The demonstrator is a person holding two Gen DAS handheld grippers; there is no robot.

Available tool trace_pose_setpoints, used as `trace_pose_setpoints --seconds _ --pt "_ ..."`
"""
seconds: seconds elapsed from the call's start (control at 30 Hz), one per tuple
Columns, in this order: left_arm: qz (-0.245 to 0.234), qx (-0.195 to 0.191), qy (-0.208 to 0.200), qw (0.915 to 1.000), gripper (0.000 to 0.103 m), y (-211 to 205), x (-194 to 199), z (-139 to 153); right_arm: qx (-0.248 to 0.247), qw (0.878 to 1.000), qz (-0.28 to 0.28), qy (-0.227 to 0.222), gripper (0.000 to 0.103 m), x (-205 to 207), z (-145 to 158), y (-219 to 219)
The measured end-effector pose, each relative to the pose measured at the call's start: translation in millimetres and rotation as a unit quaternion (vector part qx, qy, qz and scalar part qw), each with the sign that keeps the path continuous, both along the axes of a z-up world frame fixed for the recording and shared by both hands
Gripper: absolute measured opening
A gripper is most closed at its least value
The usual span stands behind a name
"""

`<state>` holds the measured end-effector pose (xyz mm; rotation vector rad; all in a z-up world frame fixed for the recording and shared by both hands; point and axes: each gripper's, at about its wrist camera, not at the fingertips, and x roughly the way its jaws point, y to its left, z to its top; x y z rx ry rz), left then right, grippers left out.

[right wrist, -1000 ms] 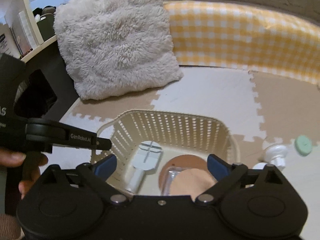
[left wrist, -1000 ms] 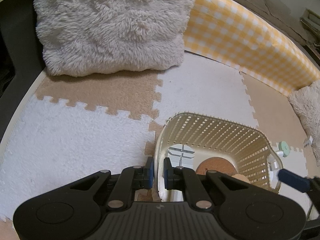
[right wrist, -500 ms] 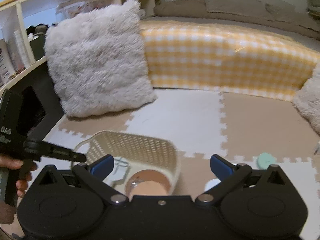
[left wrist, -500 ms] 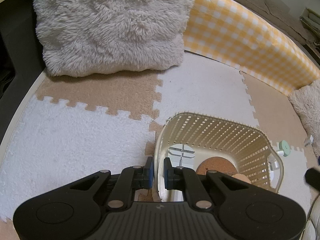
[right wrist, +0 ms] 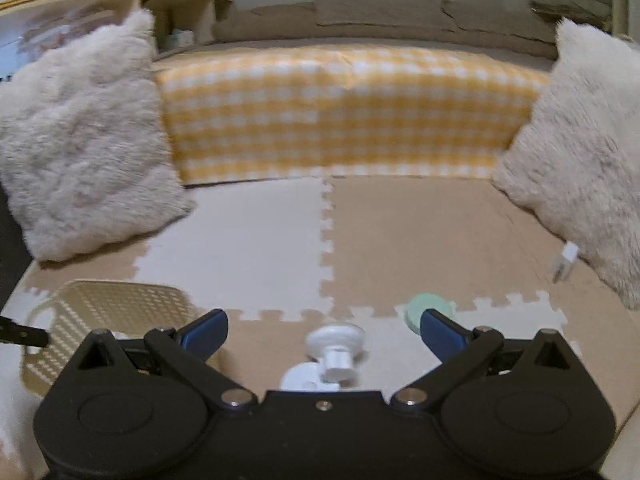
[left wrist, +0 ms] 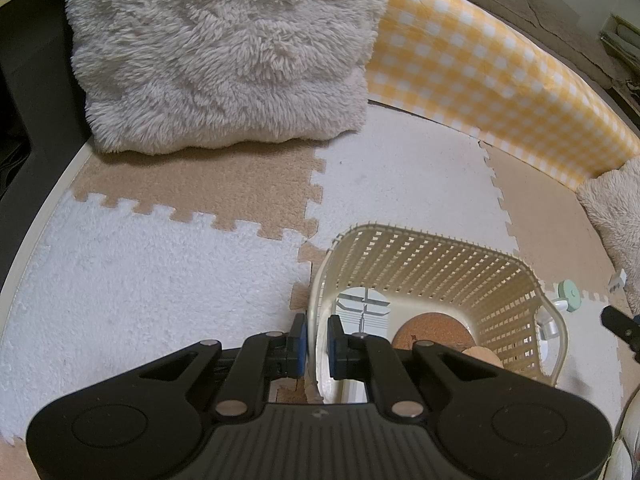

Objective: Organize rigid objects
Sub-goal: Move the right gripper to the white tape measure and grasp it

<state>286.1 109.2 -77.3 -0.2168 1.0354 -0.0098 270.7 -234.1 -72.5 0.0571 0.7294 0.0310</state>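
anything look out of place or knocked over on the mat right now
Yes. A white knobbed piece and a mint green disc lie loose on the foam mat, outside the basket. A small white plug-like item sits by the right pillow. Nothing looks spilled or broken.

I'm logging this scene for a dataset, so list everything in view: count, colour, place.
Basket: one, cream, slotted, on the mat, its rim between the left claw's fingers.
Cork coaster: one, brown, inside the basket.
White slatted item: one, inside the basket.
White knob-shaped pieces: apparently two, on the mat ahead of the right claw.
Mint disc: one, right of them.
Fluffy cushions: two, off-white, left and right.
Checked bolster: one, yellow-white, at the back.
Puzzle mat: white and tan tiles.
Left claw: black, blue pads, shut on the basket.
Right claw: open, empty.
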Motion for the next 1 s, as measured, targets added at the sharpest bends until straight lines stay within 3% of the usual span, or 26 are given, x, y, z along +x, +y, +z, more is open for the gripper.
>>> trace_pose_setpoints --seconds 0.2,0.33,0.53,0.77,1.0 --pt "0.000 0.000 0.000 1.0000 0.009 0.1 -0.2 0.1 0.000 1.000 -0.016 0.014 0.102 5.0 -24.8 -3.4" --pt "0.000 0.000 0.000 1.0000 0.009 -0.3 -0.1 0.1 0.009 0.999 -0.019 0.036 0.091 7.8 -42.4 -4.8" --pt "0.000 0.001 0.000 1.0000 0.009 -0.5 -0.5 0.1 0.034 0.998 -0.015 0.055 0.086 10.4 -66.0 -2.3" --pt "0.000 0.000 0.000 1.0000 0.009 -0.7 -0.5 0.2 0.006 0.997 0.026 0.073 0.076 13.5 -84.4 15.6" --pt "0.000 0.000 0.001 1.0000 0.009 -0.5 -0.5 -0.1 -0.008 0.997 0.031 0.077 0.065 15.7 -92.6 17.9"
